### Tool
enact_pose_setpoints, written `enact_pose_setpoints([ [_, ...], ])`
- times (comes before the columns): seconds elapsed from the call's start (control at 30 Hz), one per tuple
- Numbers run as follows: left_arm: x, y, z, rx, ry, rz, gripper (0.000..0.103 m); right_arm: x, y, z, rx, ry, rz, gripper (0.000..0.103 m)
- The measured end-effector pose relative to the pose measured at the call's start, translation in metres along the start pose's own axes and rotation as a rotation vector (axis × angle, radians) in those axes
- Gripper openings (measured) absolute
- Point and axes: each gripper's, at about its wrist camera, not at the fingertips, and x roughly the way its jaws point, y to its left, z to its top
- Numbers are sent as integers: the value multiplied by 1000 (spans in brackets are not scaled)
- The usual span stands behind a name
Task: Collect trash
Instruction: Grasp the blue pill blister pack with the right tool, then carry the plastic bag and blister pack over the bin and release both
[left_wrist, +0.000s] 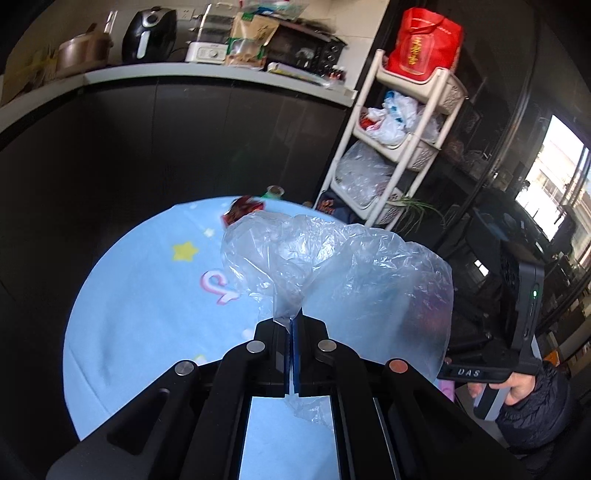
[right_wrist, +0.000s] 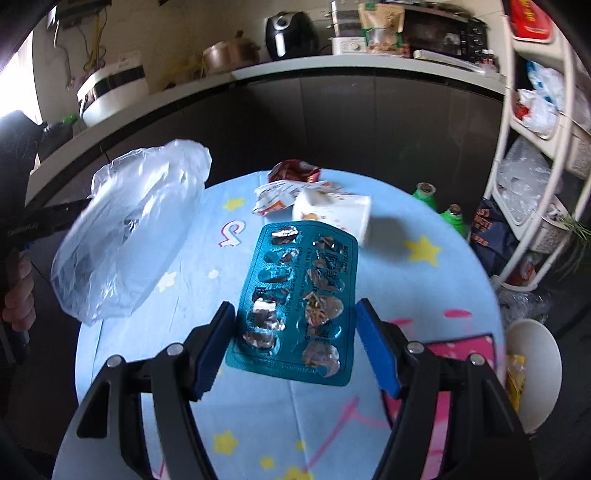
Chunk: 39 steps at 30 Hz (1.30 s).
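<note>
Barely started imo: left gripper (left_wrist: 293, 325) is pinched tight on the clear plastic bag (left_wrist: 332, 266), right gripper (right_wrist: 295, 343) gapes wide around the empty blister pack (right_wrist: 299, 295), with wrappers (right_wrist: 280, 195) and paper cup (right_wrist: 332, 214) waiting just beyond it.

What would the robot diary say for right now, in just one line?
left hand-held gripper: shut on plastic bag | right hand-held gripper: open around pill pack | paper cup, wrappers: on table
</note>
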Motion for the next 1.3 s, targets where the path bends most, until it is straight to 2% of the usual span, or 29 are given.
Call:
enact_pose_setpoints([
  [0.23,10,-67,22,72,-27,-80,1,-84,-54,-36,96,-80,-88,67],
  [0.4,45,-128,34,127,2,-167,1,-126,-96,-66,158,-106,-170,67],
  [0.57,87,-185,41,173,47,-242,1,-157,-145,-96,250,-126,-244,68],
  [0.83,170,-262,46,208,150,-333,1,-173,-212,-142,369,-113,-340,68],
  [0.97,216,-293,45,240,184,-309,1,-172,-236,-156,409,-106,-355,68],
  [1.1,262,-315,39,276,215,-233,1,-164,-258,-166,445,-95,-358,68],
  [1.3,319,-330,25,301,287,-153,1,-147,-282,-175,480,-77,-351,68],
])
